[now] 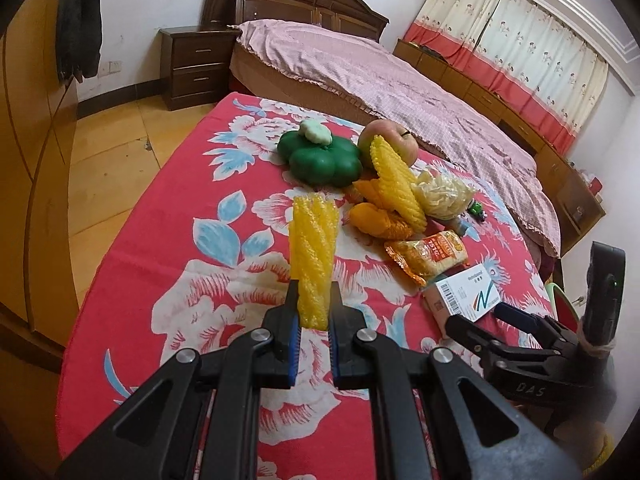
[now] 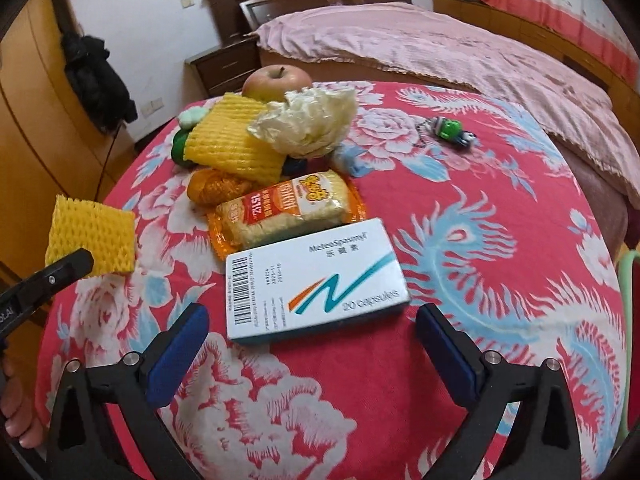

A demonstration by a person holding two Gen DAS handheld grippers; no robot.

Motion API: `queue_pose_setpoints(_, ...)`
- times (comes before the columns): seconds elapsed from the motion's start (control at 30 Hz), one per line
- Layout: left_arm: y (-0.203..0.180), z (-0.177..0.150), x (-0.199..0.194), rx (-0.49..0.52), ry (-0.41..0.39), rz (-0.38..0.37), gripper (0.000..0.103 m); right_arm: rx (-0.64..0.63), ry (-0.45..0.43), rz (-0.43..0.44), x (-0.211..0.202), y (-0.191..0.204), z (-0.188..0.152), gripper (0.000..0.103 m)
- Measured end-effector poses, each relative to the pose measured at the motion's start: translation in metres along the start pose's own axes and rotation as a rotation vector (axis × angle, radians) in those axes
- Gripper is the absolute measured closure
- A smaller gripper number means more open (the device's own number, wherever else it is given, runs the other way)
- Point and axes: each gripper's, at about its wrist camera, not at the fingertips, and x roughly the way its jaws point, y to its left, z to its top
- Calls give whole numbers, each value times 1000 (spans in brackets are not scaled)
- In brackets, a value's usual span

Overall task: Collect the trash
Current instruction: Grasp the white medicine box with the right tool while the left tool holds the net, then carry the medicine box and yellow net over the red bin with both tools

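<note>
Right wrist view: right gripper (image 2: 312, 330) wide, flanking medicine box (image 2: 316, 280); beside box, left gripper (image 1: 313, 316) clamps yellow foam net (image 1: 313, 256).

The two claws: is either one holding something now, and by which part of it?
The left claw is shut on a yellow foam fruit net, pinching its near end. The right claw is open and holds nothing; a white capsule box lies just ahead.

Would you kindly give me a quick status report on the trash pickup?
Left claw shut on yellow foam net. Right claw wide open, straddling near end of white medicine box, pads not touching. Snack packet just beyond; nothing blocking.
</note>
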Motion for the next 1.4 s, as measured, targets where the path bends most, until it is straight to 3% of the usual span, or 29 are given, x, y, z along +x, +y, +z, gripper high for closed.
queue_pose_setpoints(0.33,-3,-2,1,5,4,-3,93,-71,7,-72,10,10,3,1)
queue_pose_setpoints(0.4,-5,-2,0,8,4,-5,93,-74,0,-86,7,9,1,10)
queue_pose_setpoints(0.63,-11,-2,-2,22,2,-16,93,-18,-13,-62,-6,-3,-5,11)
queue_pose_setpoints(1.0,-32,-4,-12,64,-6,-58,93,81,-79,-43,-51,-26,-15,11)
queue_pose_setpoints(1.4,-76,-8,-25,136,1,-139,93,224,-172,-86,-115,-71,-36,11)
